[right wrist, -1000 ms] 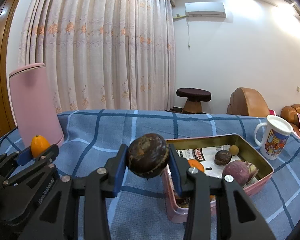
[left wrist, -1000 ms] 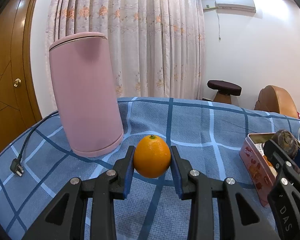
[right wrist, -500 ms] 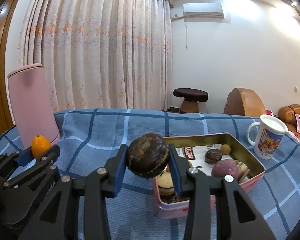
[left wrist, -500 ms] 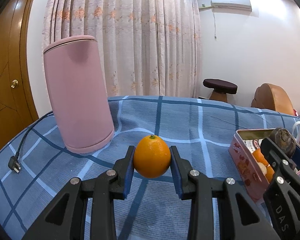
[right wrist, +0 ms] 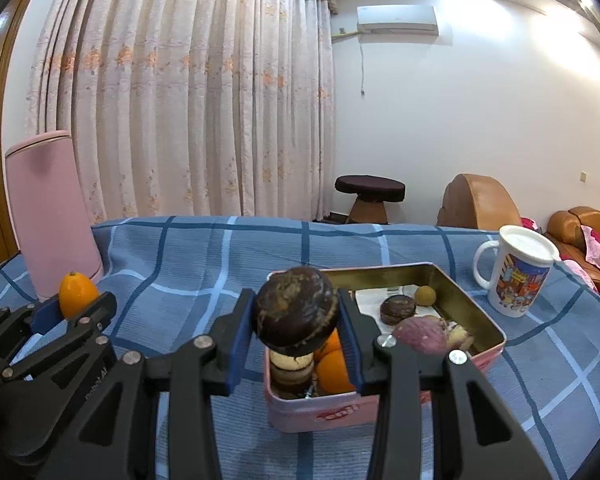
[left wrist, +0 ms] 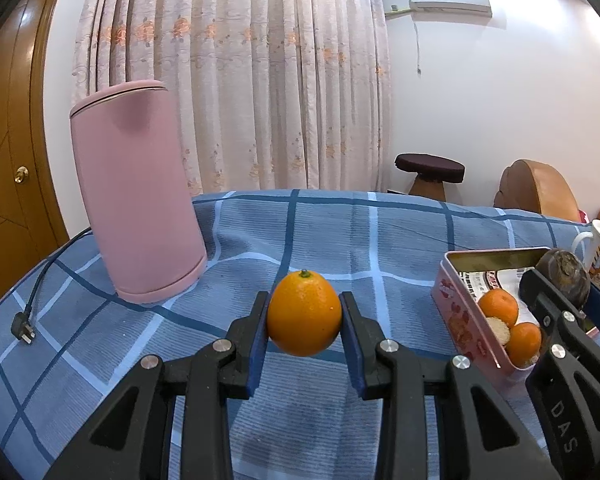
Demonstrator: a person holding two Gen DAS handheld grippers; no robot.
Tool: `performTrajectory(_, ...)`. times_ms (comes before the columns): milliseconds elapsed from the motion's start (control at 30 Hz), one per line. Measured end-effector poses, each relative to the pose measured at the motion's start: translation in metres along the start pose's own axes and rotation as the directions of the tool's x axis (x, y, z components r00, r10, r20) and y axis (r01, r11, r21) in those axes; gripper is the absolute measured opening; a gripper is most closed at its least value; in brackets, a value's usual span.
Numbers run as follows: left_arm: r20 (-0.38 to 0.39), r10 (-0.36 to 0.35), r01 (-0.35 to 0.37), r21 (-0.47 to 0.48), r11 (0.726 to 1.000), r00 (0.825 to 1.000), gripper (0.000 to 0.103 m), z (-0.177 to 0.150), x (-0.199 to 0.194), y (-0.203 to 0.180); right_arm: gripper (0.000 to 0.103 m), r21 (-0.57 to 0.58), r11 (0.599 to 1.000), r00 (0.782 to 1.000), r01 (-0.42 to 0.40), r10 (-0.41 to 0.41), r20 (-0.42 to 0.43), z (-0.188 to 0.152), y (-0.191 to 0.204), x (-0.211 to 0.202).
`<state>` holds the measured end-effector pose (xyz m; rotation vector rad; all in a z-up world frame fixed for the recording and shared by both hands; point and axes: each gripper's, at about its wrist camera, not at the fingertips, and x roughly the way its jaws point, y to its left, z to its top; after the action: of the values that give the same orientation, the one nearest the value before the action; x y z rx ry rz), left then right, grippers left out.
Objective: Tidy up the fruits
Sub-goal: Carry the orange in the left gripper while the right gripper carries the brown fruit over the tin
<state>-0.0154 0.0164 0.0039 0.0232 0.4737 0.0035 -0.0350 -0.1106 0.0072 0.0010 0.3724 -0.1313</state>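
My left gripper (left wrist: 304, 318) is shut on an orange (left wrist: 304, 312) and holds it above the blue checked cloth. My right gripper (right wrist: 296, 314) is shut on a dark brown round fruit (right wrist: 296, 312), held over the near end of a pink tin (right wrist: 486, 350). The tin holds oranges (right wrist: 332, 368), a purple fruit (right wrist: 420, 334), a small dark fruit (right wrist: 398, 309) and a small tan fruit (right wrist: 425, 295). In the left wrist view the tin (left wrist: 460, 316) is at the right with the right gripper (left wrist: 562, 280) over it. The left gripper (right wrist: 74, 300) shows at the left of the right wrist view.
A tall pink kettle (left wrist: 136, 196) stands at the back left, its cord and plug (left wrist: 24, 326) trailing on the cloth. A white printed mug (right wrist: 518, 272) stands right of the tin. A stool (right wrist: 370, 196) and brown chairs (right wrist: 480, 204) are beyond the table.
Both grippers have moved to the right with their fruits. The tin has come closer, and the right gripper's dark fruit is now over the tin's near end.
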Motion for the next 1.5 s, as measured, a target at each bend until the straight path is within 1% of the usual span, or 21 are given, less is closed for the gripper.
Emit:
performTrajectory(500,-0.006,-0.025,0.025,0.028,0.999,1.0,0.036,-0.002,-0.003,-0.025,0.043,0.003,0.999,0.999,0.035,-0.035,0.001,-0.002,-0.025,-0.003)
performTrajectory(900,-0.027,-0.057,0.058,0.039,0.998,0.998,0.036,-0.003,-0.003,-0.043,0.043,-0.004,0.999,0.999,0.05,-0.05,0.0,-0.003,-0.041,-0.004)
performTrajectory(1500,-0.038,-0.09,0.092,0.076,0.993,0.995,0.036,-0.005,-0.005,-0.076,0.043,0.0,0.997,0.997,0.08,-0.08,-0.007,-0.004,-0.068,-0.001)
